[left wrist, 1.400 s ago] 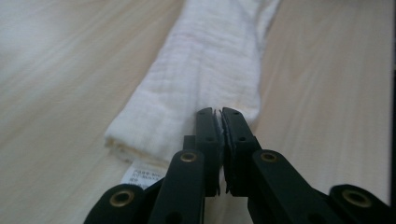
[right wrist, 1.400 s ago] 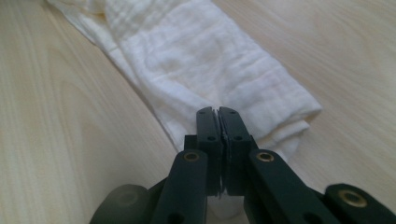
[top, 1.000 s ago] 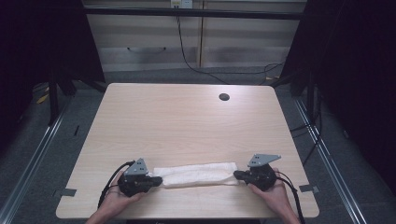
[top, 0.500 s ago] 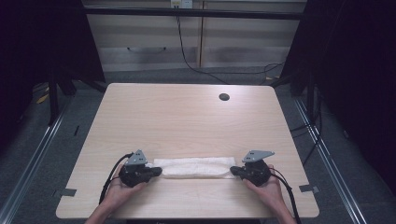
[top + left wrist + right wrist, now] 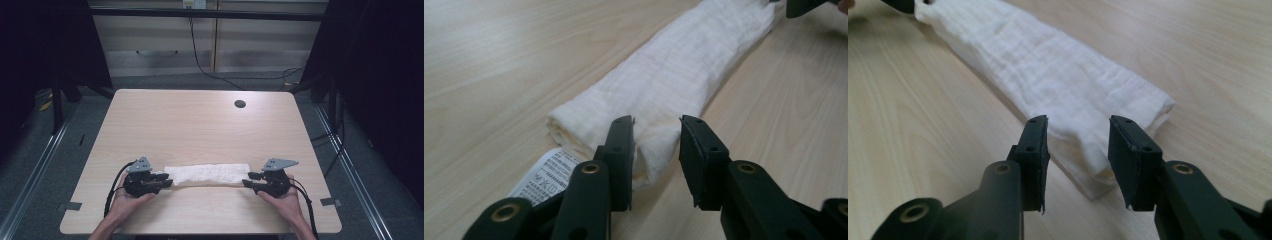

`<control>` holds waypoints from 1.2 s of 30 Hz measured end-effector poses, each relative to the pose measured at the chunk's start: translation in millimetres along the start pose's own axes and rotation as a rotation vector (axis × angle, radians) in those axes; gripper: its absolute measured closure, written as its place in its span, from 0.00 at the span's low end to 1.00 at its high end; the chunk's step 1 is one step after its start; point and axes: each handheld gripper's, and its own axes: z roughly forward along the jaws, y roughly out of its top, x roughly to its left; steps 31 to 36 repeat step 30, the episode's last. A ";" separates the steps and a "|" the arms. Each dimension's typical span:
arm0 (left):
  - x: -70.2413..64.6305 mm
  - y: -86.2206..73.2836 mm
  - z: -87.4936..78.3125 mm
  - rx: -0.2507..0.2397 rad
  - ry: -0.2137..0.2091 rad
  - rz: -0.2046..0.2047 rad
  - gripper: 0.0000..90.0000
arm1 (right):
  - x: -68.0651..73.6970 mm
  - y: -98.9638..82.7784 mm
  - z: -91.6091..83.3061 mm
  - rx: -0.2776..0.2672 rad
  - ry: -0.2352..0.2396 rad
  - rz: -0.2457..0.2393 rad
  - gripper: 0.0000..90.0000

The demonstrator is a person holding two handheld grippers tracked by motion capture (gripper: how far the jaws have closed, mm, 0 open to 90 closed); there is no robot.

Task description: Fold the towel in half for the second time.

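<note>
High view: folded white gauzy cloth [image 5: 207, 174], long strip, woodgrain table [image 5: 200, 125].

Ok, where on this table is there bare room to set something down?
The table is bare from the folded white cloth back to the far edge, apart from a small dark hole. A thin strip lies free along the near edge. It is crowded at the cloth's ends, by the left gripper and right gripper.

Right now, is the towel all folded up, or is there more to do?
The white towel already lies folded into a long narrow strip near the table's front edge. The left gripper and right gripper have just been opening, each with a towel end between its jaws, no longer pinched. Probably left: folding the strip shorter, end to end.
</note>
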 end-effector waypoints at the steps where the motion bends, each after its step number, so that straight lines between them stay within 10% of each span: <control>1: -0.2 0.3 -4.2 -0.014 0.000 -0.005 0.72 | 0.4 0.6 -4.0 -0.015 0.004 0.006 0.65; 19: 20.1 -31.0 -56.2 -0.026 0.168 -0.131 0.47 | -22.5 -30.5 -74.4 -0.162 -0.174 0.157 0.46; 28: 39.0 -40.6 -52.3 -0.016 0.249 -0.228 0.29 | -37.7 -51.4 -69.5 -0.094 -0.248 0.225 0.34; 36: 41.3 -40.8 -50.7 -0.008 0.252 -0.222 0.27 | -38.0 -49.9 -67.1 -0.083 -0.261 0.215 0.34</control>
